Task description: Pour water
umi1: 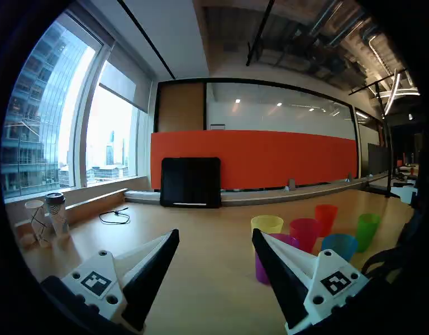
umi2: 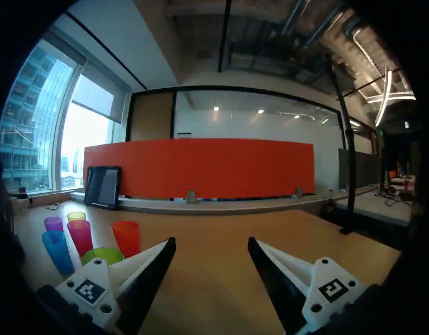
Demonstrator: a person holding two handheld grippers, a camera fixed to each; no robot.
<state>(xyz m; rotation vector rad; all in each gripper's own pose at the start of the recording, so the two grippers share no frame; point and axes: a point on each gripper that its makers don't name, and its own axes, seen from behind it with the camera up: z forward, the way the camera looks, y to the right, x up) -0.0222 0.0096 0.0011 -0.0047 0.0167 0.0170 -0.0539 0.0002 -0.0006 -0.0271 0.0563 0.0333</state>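
A cluster of coloured plastic cups stands on the wooden table. In the left gripper view I see a yellow cup [umi1: 266, 224], a purple cup [umi1: 261, 269] partly behind my finger, a pink cup [umi1: 304, 233], a red cup [umi1: 326, 218], a blue cup [umi1: 339, 246] and a green cup [umi1: 367, 230]. My left gripper [umi1: 215, 237] is open, its right finger just in front of the purple cup. In the right gripper view the same cups sit at the left: red [umi2: 126, 237], pink [umi2: 80, 236], blue [umi2: 57, 250], green [umi2: 102, 255]. My right gripper [umi2: 210, 242] is open over bare table.
Two paper coffee cups [umi1: 48, 218] stand by the window ledge at the left. A dark tablet [umi1: 190, 182] leans against the orange partition [umi1: 253, 157], with a black cable [umi1: 114, 216] on the table [umi1: 214, 268] near it. More desks lie at the far right.
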